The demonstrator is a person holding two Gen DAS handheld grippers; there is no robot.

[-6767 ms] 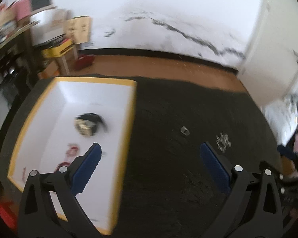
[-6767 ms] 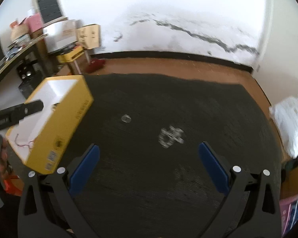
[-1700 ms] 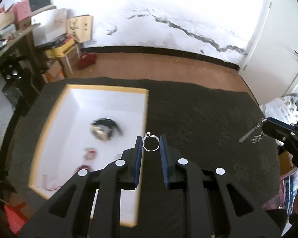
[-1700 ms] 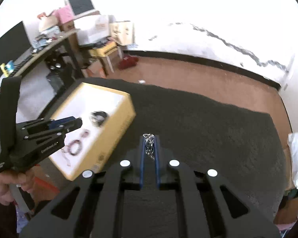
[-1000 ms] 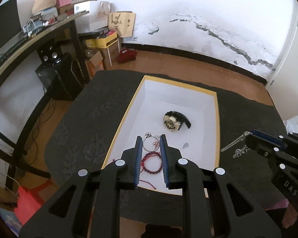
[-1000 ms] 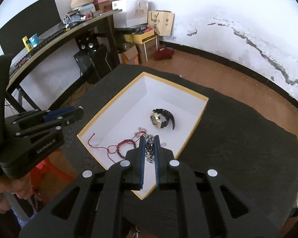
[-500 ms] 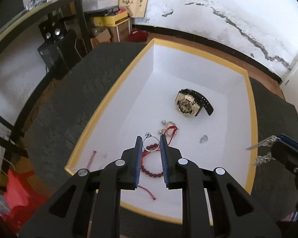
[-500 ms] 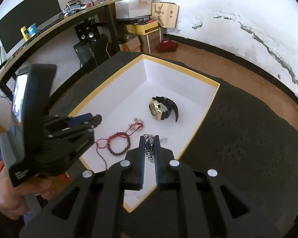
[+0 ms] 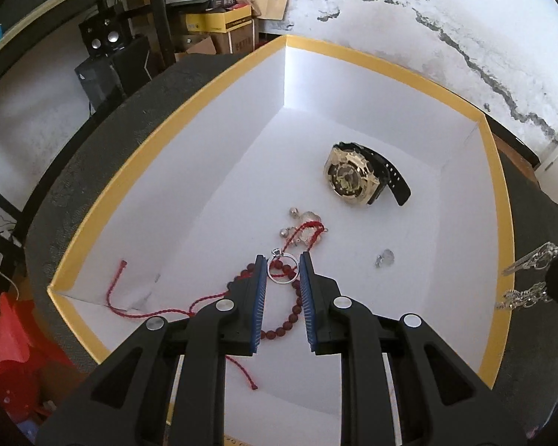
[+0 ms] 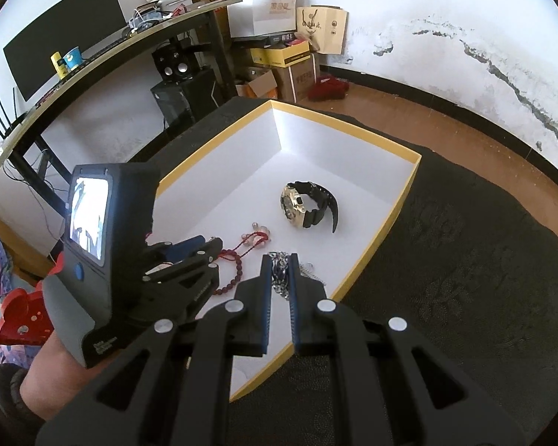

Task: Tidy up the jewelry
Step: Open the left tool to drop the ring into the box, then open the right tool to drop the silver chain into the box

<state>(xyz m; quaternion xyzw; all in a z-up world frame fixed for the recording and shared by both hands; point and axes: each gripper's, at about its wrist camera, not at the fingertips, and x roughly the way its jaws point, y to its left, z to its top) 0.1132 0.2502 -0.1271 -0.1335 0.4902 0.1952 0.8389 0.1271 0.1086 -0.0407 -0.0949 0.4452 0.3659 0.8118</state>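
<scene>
A white box with a yellow rim (image 9: 504,223) (image 10: 387,223) sits on the dark tabletop. Inside lie a gold-faced black-strap watch (image 9: 353,182) (image 10: 305,204), a red bead bracelet (image 9: 290,312) (image 10: 238,267) with red cord, and small silver pieces (image 9: 385,258). My left gripper (image 9: 282,271) is shut on a silver ring (image 9: 282,273), low over the bracelet inside the box. My right gripper (image 10: 279,260) is shut on a silver chain (image 10: 279,275), over the box's near right part; the chain (image 9: 532,260) also shows dangling at the right edge of the left wrist view.
A dark patterned cloth (image 10: 465,278) covers the table around the box. A desk with a monitor (image 10: 63,29), speakers and stacked cartons (image 10: 279,52) stands behind on the left. A hand (image 10: 37,371) holds the left gripper's body. Red plastic (image 9: 15,368) lies below the table edge.
Both grippers have come down toward the box, the left one much further; the box and its contents now loom larger. Ring and chain stay pinched as before.
</scene>
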